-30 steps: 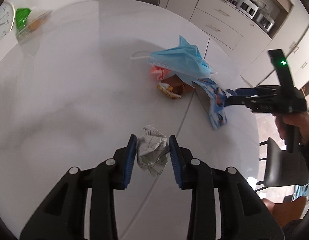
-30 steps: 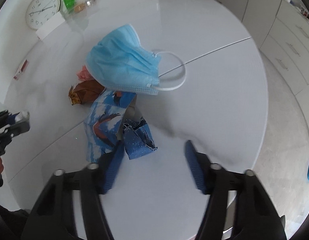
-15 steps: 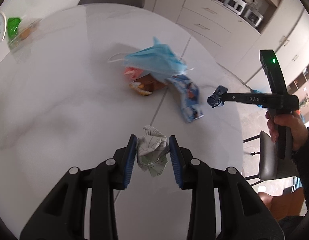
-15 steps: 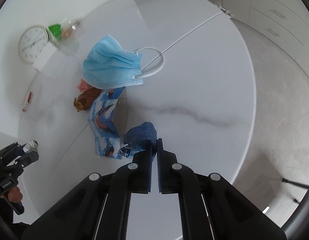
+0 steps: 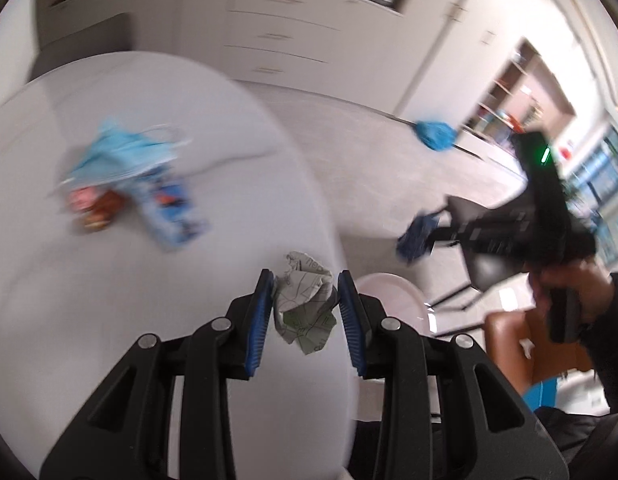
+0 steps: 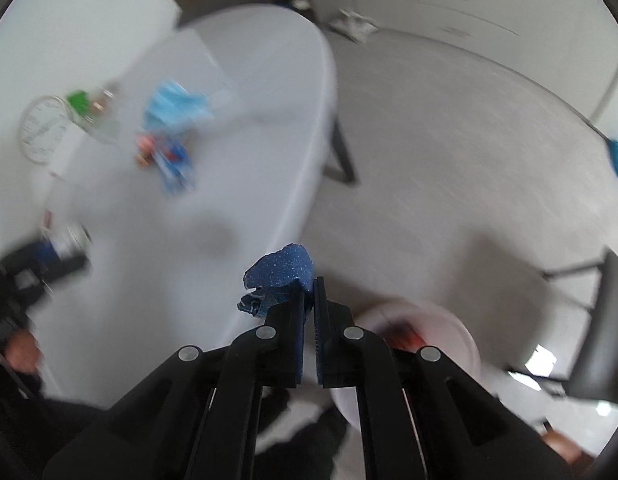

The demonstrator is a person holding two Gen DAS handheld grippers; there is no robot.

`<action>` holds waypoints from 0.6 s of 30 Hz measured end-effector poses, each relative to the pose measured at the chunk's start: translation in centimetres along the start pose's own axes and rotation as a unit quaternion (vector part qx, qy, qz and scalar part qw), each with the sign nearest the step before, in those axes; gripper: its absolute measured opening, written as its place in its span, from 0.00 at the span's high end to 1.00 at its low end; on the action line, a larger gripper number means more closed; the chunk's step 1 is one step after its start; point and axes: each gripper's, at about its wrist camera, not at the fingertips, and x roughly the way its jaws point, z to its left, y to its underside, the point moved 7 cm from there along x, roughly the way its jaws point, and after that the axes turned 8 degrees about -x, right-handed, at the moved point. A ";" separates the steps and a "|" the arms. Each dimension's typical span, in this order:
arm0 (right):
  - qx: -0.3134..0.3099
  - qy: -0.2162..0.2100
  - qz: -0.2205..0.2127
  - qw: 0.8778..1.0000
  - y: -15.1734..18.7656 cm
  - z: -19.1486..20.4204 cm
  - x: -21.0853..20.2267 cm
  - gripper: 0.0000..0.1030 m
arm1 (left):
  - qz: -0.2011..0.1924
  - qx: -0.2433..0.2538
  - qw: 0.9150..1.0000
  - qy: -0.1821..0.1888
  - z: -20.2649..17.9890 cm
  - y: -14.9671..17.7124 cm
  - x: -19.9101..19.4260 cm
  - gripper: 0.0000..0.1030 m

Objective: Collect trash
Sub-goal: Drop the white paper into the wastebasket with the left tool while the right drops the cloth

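Blue wrapper [image 6: 283,276] sits clamped in the right gripper [image 6: 309,300], just above-left of the white bin [image 6: 449,336]; the left gripper [image 5: 305,304] squeezes crumpled paper [image 5: 305,306], over the worktop [image 5: 109,300] edge beside that bin, farther off.

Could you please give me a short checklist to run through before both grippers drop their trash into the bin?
1. Left gripper shut on the crumpled grey-green printed paper ball: ok.
2. Right gripper shut on the crumpled dark blue speckled wrapper: ok, though only an edge is pinched.
3. Round white bin in view below the white round table edge: ok.
4. Each gripper directly above the bin opening: cannot tell; both views are blurred.
5. Table finished: not ok; the light blue face mask and the blue printed packet lie there.
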 end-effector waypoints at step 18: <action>0.142 0.113 -0.005 0.983 10.3 -12.4 -3.1 0.14 | 0.095 0.126 0.984 0.083 -16.2 2.1 7.5 0.68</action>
